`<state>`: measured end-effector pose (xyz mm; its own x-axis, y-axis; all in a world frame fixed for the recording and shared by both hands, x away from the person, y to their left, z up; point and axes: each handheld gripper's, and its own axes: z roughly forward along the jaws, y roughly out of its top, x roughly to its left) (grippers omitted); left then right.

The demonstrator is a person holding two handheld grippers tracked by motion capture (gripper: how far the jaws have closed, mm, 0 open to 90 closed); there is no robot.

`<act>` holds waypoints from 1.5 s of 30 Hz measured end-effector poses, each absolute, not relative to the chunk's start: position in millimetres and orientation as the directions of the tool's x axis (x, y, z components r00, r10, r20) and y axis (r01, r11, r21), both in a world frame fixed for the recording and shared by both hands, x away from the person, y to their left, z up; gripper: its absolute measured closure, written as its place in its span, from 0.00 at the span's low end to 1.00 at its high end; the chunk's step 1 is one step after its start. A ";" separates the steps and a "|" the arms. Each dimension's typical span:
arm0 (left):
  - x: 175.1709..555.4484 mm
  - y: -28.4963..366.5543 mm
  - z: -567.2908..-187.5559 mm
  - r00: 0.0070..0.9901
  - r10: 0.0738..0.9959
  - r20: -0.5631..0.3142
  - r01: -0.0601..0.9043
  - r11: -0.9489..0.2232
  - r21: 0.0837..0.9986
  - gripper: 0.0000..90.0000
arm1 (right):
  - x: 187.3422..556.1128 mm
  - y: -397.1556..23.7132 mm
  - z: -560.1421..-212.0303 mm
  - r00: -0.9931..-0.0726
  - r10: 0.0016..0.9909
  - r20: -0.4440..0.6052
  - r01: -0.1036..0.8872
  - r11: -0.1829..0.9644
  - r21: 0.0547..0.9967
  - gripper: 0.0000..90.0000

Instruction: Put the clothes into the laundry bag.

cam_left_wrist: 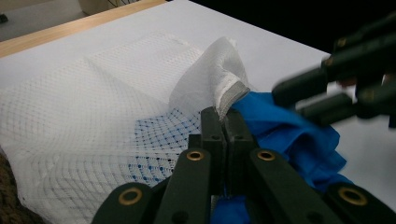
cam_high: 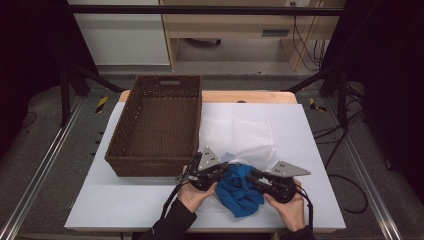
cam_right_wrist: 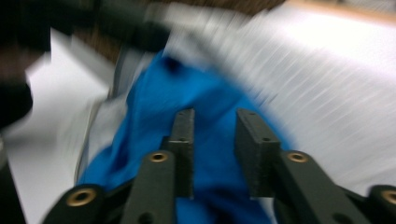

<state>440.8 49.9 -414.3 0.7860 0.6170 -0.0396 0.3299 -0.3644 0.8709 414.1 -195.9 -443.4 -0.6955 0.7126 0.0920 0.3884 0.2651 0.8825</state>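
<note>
Blue cloth (cam_high: 241, 189) lies crumpled between both grippers. The left gripper (cam_left_wrist: 226, 122), jaws pressed together, pinches the hemmed edge of a white mesh bag (cam_left_wrist: 93, 93). The right gripper (cam_right_wrist: 217, 135), jaws apart, hovers just over the cloth, pinching nothing.

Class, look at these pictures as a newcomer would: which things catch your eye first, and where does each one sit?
The bright blue cloth at the table's near edge stands out first, bunched between the left gripper and the right gripper. Behind it lies a white mesh bag, whose edge the left gripper pinches with shut jaws. A brown wicker basket sits to the left.
</note>
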 end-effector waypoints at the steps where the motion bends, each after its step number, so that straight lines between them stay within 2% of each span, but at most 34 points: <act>1: 440.4 49.8 -414.4 0.786 0.617 -0.038 0.328 -0.364 0.871 0.99 | 411.4 -192.4 -450.1 -0.704 0.705 0.084 0.397 0.294 0.869 0.69; 4: 439.8 49.8 -415.1 0.787 0.615 -0.040 0.328 -0.363 0.872 0.99 | 406.9 -187.2 -463.3 -0.703 0.710 0.038 0.389 0.339 0.856 0.51; 6: 439.9 49.9 -416.5 0.788 0.614 -0.043 0.331 -0.363 0.871 0.99 | 406.3 -184.8 -470.5 -0.715 0.697 0.051 0.415 0.364 0.834 0.39; 9: 439.6 49.3 -419.3 0.790 0.612 -0.049 0.336 -0.364 0.869 0.99 | 404.8 -180.2 -480.2 -0.729 0.681 0.073 0.439 0.383 0.813 0.31; 12: 438.3 48.4 -420.7 0.790 0.611 -0.048 0.334 -0.365 0.869 0.99 | 405.1 -175.1 -488.0 -0.721 0.689 0.075 0.449 0.382 0.808 0.28; 14: 438.3 48.9 -419.7 0.790 0.611 -0.047 0.333 -0.364 0.869 0.99 | 406.1 -172.0 -489.9 -0.720 0.690 0.069 0.463 0.404 0.789 0.30; 15: 438.6 49.1 -419.1 0.790 0.611 -0.052 0.336 -0.360 0.871 0.99 | 406.3 -170.8 -490.2 -0.717 0.695 0.057 0.463 0.414 0.784 0.35; 18: 438.3 49.9 -416.8 0.792 0.609 -0.048 0.331 -0.361 0.872 0.99 | 407.4 -171.9 -487.6 -0.713 0.701 0.023 0.449 0.431 0.782 0.75; 21: 436.9 49.4 -415.1 0.795 0.606 -0.044 0.325 -0.363 0.873 0.99 | 410.5 -173.3 -482.3 -0.699 0.714 0.045 0.479 0.421 0.770 0.83; 27: 438.9 49.1 -406.6 0.789 0.612 -0.048 0.316 -0.338 0.887 0.99 | 416.5 -159.6 -459.3 -0.698 0.716 0.000 0.393 0.384 0.836 0.84; 33: 436.2 49.9 -403.7 0.802 0.596 -0.039 0.308 -0.356 0.882 0.99 | 442.7 -142.9 -469.3 -0.657 0.754 0.007 0.446 0.380 0.810 0.82; 35: 433.9 50.1 -404.3 0.808 0.588 -0.039 0.304 -0.359 0.883 0.99 | 449.9 -139.7 -479.2 -0.611 0.792 -0.019 0.473 0.384 0.793 0.81; 38: 434.1 51.7 -407.1 0.805 0.592 -0.033 0.305 -0.366 0.879 0.99 | 451.6 -142.0 -485.8 -0.596 0.803 0.006 0.481 0.351 0.803 0.77; 41: 438.6 54.6 -411.5 0.796 0.602 -0.054 0.328 -0.355 0.876 0.99 | 440.6 -154.2 -475.1 -0.635 0.772 0.032 0.437 0.325 0.839 0.62; 45: 440.6 55.2 -415.9 0.793 0.606 -0.057 0.336 -0.358 0.871 0.99 | 421.3 -177.4 -457.7 -0.674 0.735 0.073 0.375 0.256 0.891 0.56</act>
<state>440.6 55.2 -415.9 0.7934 0.6060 -0.0567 0.3359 -0.3582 0.8711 421.3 -177.4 -457.7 -0.6737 0.7355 0.0726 0.3752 0.2557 0.8910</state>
